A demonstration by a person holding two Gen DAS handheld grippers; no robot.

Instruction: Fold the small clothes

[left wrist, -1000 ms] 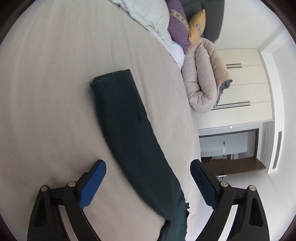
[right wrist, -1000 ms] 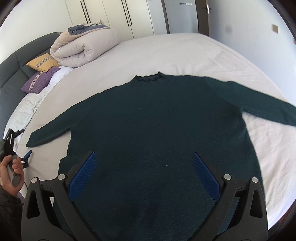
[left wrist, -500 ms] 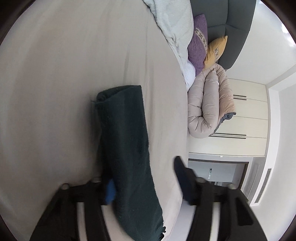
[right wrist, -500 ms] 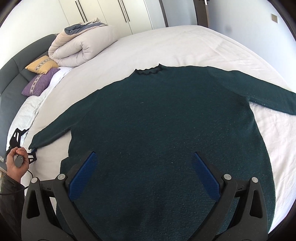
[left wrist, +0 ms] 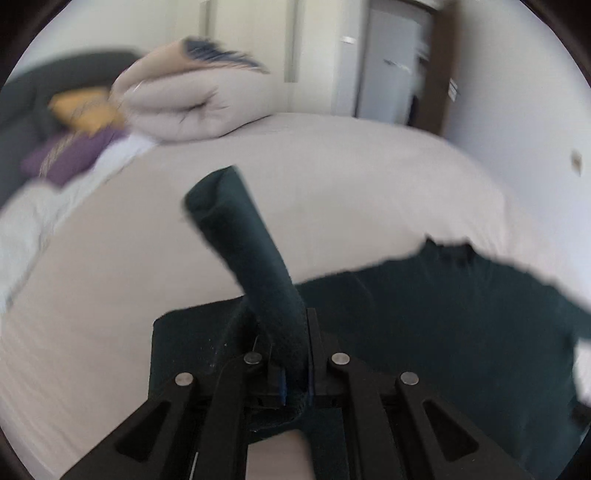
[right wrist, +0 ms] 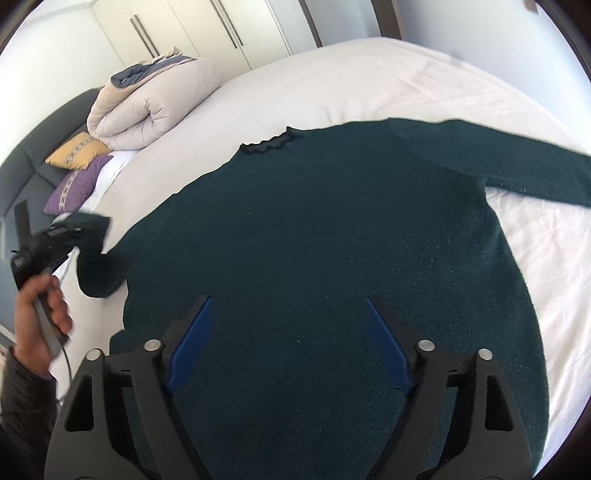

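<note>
A dark green sweater [right wrist: 332,240] lies flat on the white bed [right wrist: 369,74], neck toward the far side. My left gripper [left wrist: 293,365] is shut on the sweater's left sleeve [left wrist: 251,240] and holds it lifted off the bed; the cuff stands up in front of the camera. In the right wrist view the left gripper [right wrist: 55,236] shows at the left edge with the sleeve [right wrist: 96,269] bent up from the bed. My right gripper [right wrist: 288,347] is open and empty, hovering over the sweater's lower body. The right sleeve [right wrist: 535,173] lies stretched out to the right.
A rolled beige duvet [right wrist: 147,107] lies at the head of the bed, with a yellow pillow [right wrist: 79,153] and a purple pillow [right wrist: 75,184] beside it. White wardrobe doors [right wrist: 192,29] stand behind. The person's hand [right wrist: 40,317] is at the lower left.
My left gripper closed on the left sleeve near the cuff and lifted it off the bed, swinging toward the sweater's body. My right gripper moved slightly closer over the sweater, still open.
</note>
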